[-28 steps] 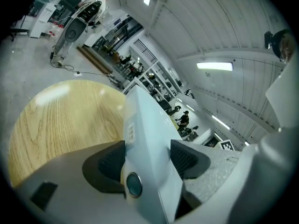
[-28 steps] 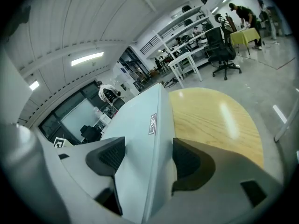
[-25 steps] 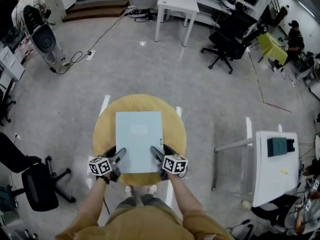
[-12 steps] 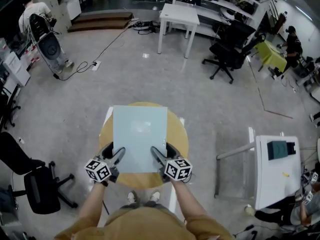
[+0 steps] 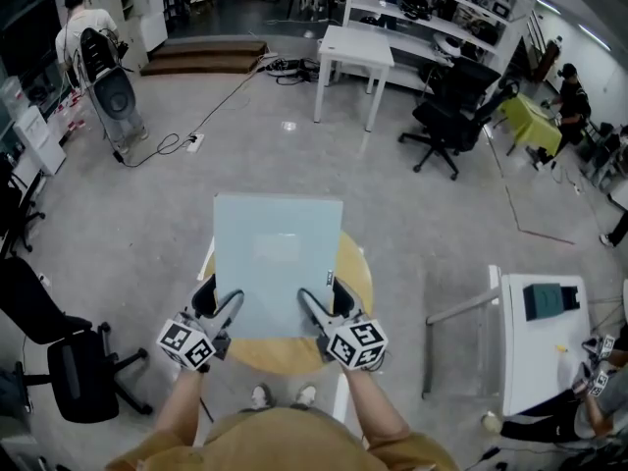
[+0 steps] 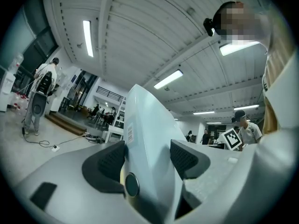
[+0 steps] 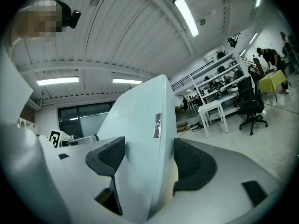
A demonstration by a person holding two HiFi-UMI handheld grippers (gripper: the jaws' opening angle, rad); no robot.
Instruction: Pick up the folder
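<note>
Your head camera looks steeply down from above: round table (image 5: 355,273) at lower centre, floor (image 5: 442,194) filling the upper frame. Each gripper view sits just behind its own jaws, very close, tilted up toward the ceiling (image 6: 140,31). All three share the folder (image 5: 278,263); the white desk (image 5: 358,45) at the head view's top also shows right of centre in the right gripper view.

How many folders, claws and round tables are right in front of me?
folder: 1
claws: 2, the left claw and the right claw, each shut on the folder
round table: 1
Total: 4
</note>
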